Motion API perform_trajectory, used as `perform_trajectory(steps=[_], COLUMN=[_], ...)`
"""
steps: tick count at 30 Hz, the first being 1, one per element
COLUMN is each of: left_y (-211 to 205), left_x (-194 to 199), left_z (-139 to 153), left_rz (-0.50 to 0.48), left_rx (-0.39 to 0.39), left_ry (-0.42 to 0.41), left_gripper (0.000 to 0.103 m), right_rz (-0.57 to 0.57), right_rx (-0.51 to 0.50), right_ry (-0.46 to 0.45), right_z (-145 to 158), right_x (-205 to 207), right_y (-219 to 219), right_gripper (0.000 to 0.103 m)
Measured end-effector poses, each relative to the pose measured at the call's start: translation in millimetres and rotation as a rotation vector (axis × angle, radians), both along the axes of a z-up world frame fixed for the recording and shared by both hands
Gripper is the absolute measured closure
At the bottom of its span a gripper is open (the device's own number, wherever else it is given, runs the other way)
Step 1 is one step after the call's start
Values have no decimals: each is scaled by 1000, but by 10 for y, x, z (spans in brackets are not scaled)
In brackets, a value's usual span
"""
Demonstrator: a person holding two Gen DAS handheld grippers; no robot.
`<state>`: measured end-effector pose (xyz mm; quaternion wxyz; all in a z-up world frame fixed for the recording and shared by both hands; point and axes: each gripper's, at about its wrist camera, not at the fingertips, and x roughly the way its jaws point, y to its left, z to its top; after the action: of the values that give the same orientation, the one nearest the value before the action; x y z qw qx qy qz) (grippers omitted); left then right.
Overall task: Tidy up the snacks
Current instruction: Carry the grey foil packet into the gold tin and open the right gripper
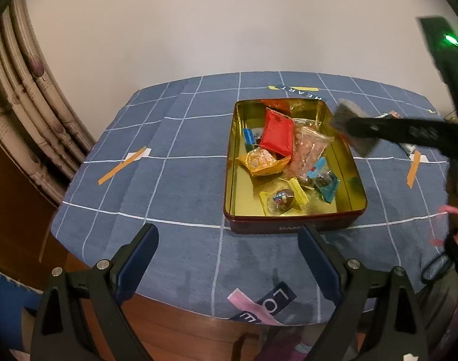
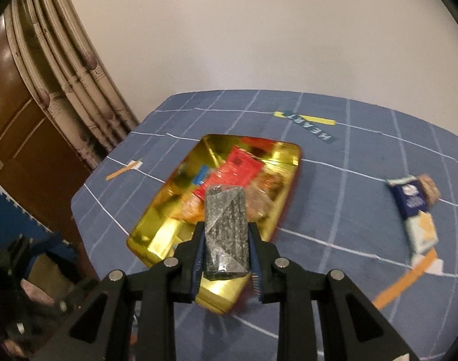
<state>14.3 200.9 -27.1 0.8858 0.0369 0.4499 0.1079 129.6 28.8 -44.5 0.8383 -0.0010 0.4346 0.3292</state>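
A gold-lined tin [image 1: 352,162] with dark red sides sits on the blue checked tablecloth. It holds several snack packets, among them a red one [image 1: 278,134], an orange one [image 1: 260,161] and a blue one [image 1: 325,182]. My left gripper [image 1: 229,242] is open and empty, just in front of the tin. My right gripper [image 2: 226,237] is shut on a grey speckled packet [image 2: 226,228] and holds it above the tin [image 2: 156,225]. That packet [image 1: 354,131] also shows in the left wrist view, over the tin's right rim.
A dark blue packet [image 2: 411,200] and a pale packet [image 2: 423,231] lie on the cloth to the right of the tin. Orange tape strips [image 1: 120,165] mark the cloth. A curtain [image 1: 24,105] hangs at the left. The table edge is close below my left gripper.
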Motion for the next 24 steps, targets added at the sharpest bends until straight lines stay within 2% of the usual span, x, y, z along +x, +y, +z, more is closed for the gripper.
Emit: perform_trajectory(steps=[5, 13, 24], left_y=[106, 205, 344], left_x=[22, 64, 74], left_z=[-11, -24, -30], left_rz=[20, 49, 81], left_rx=[-27, -22, -42], left_ry=[7, 16, 31], left_gripper=[10, 10, 10], right_rz=[12, -36, -89], right_rx=[11, 22, 8], right_ry=[72, 177, 208], right_z=[-122, -380, -516], right_x=[316, 751, 1006], right_y=[404, 822, 1116], right_gripper=[77, 77, 77])
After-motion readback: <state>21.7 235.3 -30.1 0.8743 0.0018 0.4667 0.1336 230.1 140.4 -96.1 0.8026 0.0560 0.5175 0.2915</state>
